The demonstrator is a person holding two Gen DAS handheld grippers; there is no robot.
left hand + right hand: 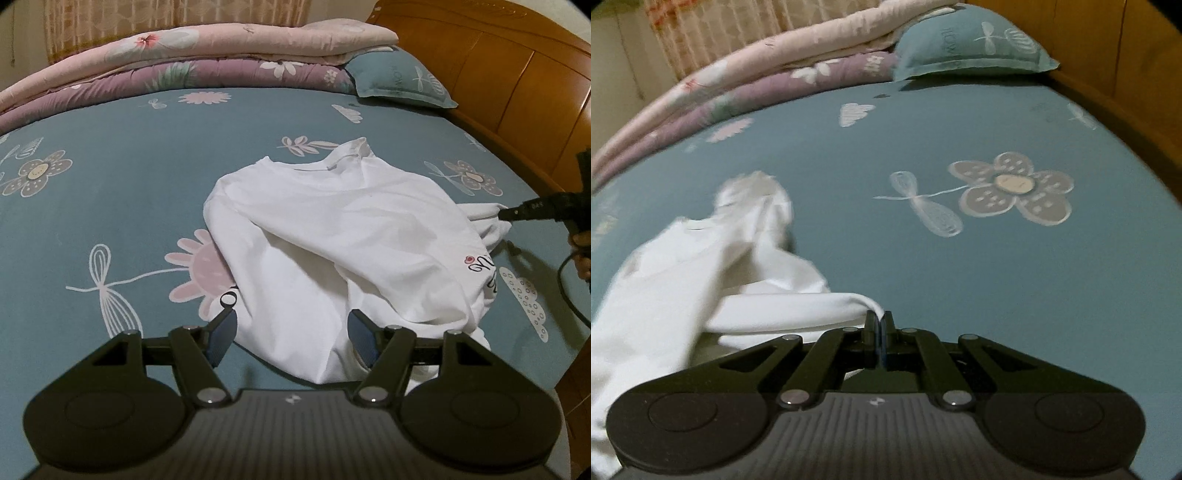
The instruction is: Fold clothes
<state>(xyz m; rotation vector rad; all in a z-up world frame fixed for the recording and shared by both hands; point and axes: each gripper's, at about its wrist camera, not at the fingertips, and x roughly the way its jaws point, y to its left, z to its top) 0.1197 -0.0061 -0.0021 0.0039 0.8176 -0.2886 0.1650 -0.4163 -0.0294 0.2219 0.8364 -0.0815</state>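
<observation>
A: Shirt point(332, 236), white, rumpled across the middle of the left wrist frame on a teal flowered bedsheet point(110, 206). Collar toward top centre, black lettering at the right edge, folds bunched toward the bottom.

B: Same shirt point(701, 280) at lower left of the right wrist frame, blurred. Right gripper point(879, 321) at bottom centre, jaws pressed together on a twisted end of white cloth, seemingly a sleeve or corner.

A: That right gripper point(506, 214) also at the far right edge of the left wrist frame, cloth drawn taut toward it. Left gripper point(291, 332) at bottom centre, jaws spread wide, one on each side of the near hem, nothing pinched.

B: Stage hard to call: not flat, not folded. Fits a spreading-out or a fold half made.

A: For a clean result, probably best to pull low and level along the sheet, keep the pinch firm, pin the near hem so the body does not drag.

B: Stacked quilts point(207, 55) across the top, pillow point(399, 79) at upper right, well clear.
</observation>
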